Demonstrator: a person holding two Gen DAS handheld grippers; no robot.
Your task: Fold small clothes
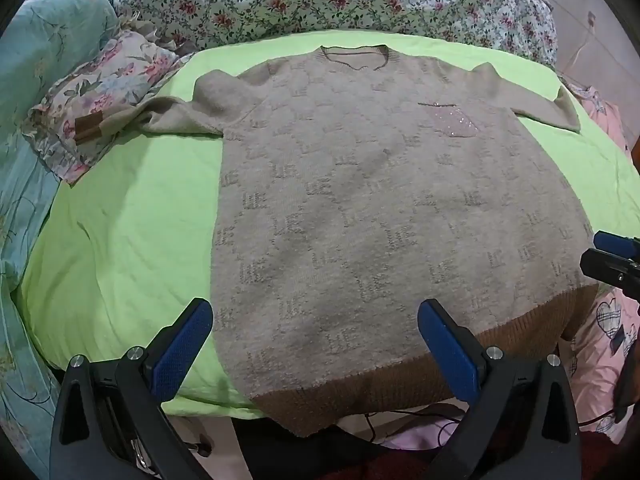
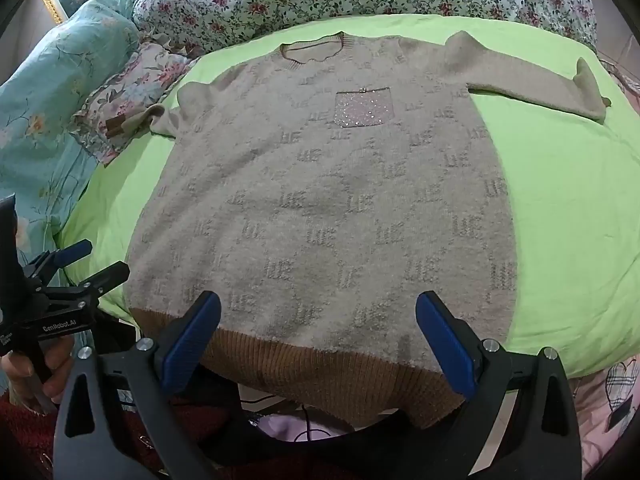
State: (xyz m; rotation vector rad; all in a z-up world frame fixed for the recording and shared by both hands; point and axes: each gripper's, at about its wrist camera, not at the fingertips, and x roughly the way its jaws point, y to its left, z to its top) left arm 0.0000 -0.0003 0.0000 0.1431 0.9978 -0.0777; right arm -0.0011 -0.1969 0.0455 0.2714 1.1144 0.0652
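Sweater lies flat, front up, on the green sheet on the bed, brown hem hanging over the near edge. Left tool and right tool both spread wide, pinching nothing, hovering over the hem. Risks: thick knit slips from a shallow pinch; grabbing the sheet too; left sleeve runs onto a floral pillow, likely to drag when folded.
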